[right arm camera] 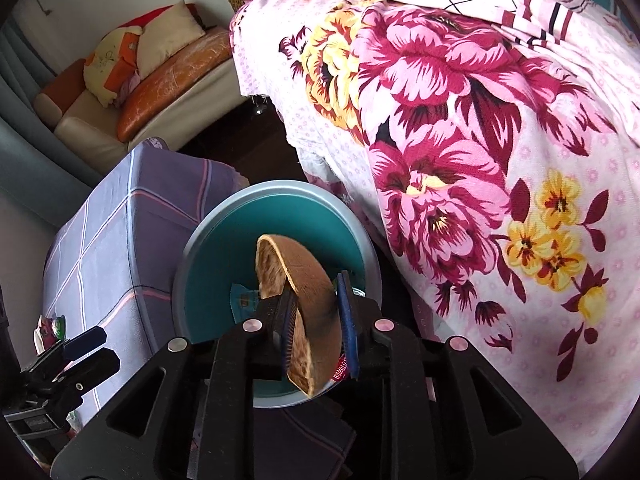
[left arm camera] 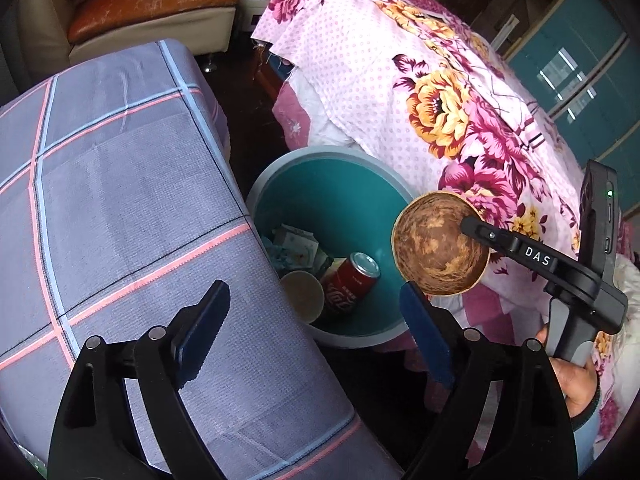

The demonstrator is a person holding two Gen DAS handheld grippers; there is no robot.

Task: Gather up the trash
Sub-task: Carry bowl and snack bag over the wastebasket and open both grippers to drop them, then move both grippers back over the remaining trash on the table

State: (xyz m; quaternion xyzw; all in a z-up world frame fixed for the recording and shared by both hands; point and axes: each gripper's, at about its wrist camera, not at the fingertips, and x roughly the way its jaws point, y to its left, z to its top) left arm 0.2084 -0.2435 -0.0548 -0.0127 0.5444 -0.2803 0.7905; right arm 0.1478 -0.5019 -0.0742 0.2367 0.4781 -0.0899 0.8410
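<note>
Right claw (right arm camera: 316, 316) pinched brown shell (right arm camera: 308, 300) over teal bin (right arm camera: 200, 240), lower centre; left claw (left arm camera: 316, 320) spread, empty. Dropping step; next needed letting go.

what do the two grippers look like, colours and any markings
Both are black plastic frames with round silver rivets and blue ridged pads on the fingers. The right gripper carries white letters "DAS" on one finger, a black block with a green light on top, and a grey handle. A teal cuff shows at the wrist.
</note>
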